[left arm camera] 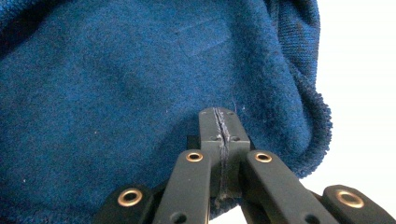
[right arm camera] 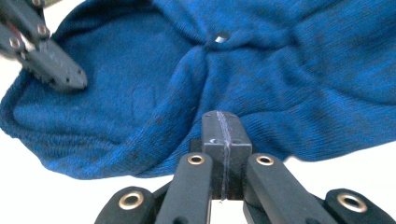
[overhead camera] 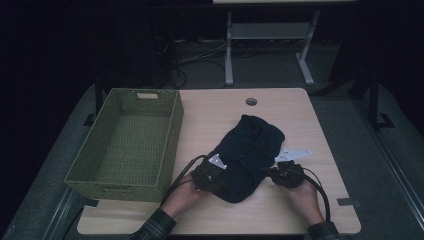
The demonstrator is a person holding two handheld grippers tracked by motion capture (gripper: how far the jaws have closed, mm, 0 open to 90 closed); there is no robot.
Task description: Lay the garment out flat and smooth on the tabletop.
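Blue knitted garment (overhead camera: 249, 156) bunched on the wooden worktop (overhead camera: 295, 112) beside a green woven basket (overhead camera: 131, 141), left tongs (left arm camera: 218, 122) pressed together on a thin fold of it, right tongs (right arm camera: 222, 126) together at its near edge, whether gripping cloth unclear.

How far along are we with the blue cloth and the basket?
Done: little that shows; the cloth lies bunched on the table. In hand: both tools, left tool and right tool, are shut at the cloth's near edges, apparently pinching it. Left: the basket stands empty, so any folding and putting away remains.
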